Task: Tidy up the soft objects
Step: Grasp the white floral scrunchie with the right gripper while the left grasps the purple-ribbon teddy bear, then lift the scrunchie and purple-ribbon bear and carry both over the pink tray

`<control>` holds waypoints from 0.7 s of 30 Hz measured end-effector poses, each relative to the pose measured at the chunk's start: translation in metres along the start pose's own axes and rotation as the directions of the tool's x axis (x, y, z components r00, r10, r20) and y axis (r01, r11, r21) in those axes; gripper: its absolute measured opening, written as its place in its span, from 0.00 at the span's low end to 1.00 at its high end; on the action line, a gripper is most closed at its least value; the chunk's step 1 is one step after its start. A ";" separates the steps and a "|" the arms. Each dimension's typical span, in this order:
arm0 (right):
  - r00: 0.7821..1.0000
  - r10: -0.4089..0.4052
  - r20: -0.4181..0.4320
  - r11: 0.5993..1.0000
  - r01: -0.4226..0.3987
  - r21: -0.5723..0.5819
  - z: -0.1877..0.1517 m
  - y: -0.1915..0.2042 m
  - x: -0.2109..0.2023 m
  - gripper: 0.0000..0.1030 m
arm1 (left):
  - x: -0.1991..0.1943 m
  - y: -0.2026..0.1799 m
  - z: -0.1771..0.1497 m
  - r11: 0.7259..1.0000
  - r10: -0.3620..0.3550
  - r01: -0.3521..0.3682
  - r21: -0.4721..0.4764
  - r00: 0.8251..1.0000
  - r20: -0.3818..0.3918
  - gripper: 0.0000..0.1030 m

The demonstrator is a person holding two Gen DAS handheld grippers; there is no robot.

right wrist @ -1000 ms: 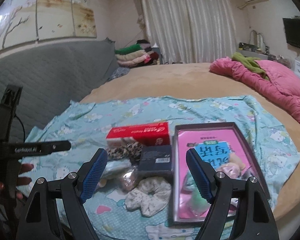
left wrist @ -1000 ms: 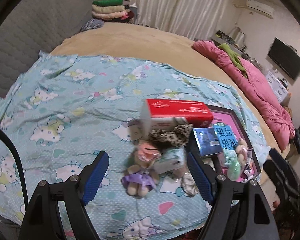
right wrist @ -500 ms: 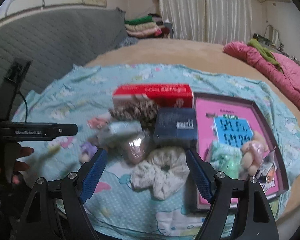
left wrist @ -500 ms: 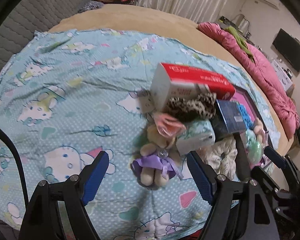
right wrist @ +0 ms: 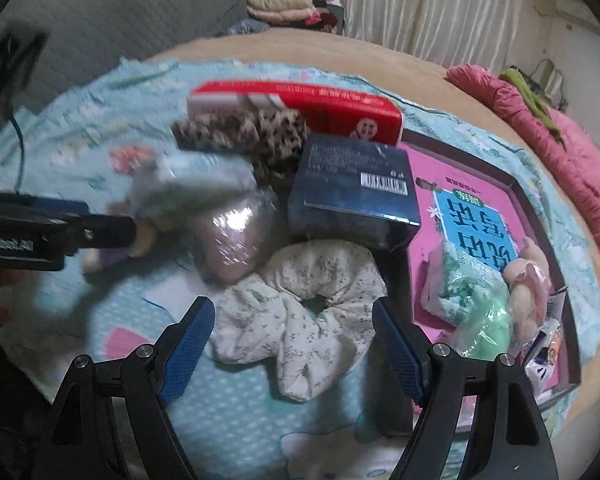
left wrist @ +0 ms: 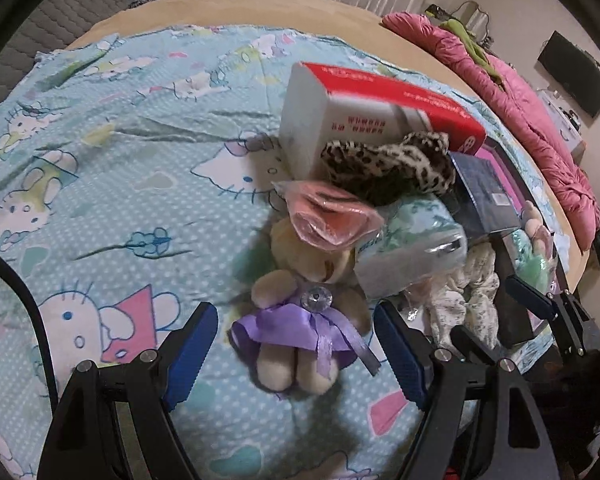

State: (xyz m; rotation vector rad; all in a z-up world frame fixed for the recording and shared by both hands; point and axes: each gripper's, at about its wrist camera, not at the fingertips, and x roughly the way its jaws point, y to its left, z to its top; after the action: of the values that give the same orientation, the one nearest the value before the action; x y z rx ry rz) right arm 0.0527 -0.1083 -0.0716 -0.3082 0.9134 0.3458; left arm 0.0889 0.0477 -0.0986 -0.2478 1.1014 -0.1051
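Right wrist, barcode label, dark blue box [right wrist: 352, 188]

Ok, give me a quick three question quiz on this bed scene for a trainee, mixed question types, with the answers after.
1. True or false: the left gripper is shut on the plush toy.
2. Which thing lies between the right gripper's open jaws? A) the leopard scrunchie B) the white floral scrunchie C) the dark blue box
3. Fill in: the ribbon on the plush toy is ____.

Key: 1 false, the jaws are open with the toy between them. 2 B. 3 purple.
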 end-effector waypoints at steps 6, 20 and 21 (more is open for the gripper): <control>0.999 -0.016 -0.030 1.000 0.016 -0.003 -0.002 -0.002 0.018 0.74 | 0.015 0.004 0.001 1.000 -0.021 0.021 0.005 1.000 -0.023 0.80; 0.984 0.173 -0.030 0.982 -0.170 0.088 -0.003 -0.019 0.015 0.21 | 0.016 -0.003 -0.003 0.996 -0.075 0.076 0.038 0.997 -0.024 0.46; 0.983 0.181 -0.025 0.980 -0.178 0.092 -0.003 -0.020 0.012 0.20 | 0.015 -0.005 -0.003 0.996 -0.075 0.076 0.045 0.997 -0.023 0.44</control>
State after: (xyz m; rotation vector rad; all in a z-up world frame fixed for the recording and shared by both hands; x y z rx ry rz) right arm 0.0659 -0.1254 -0.0809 -0.1495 0.9889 0.4657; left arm 0.0929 0.0396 -0.1123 -0.2478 1.1102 -0.2006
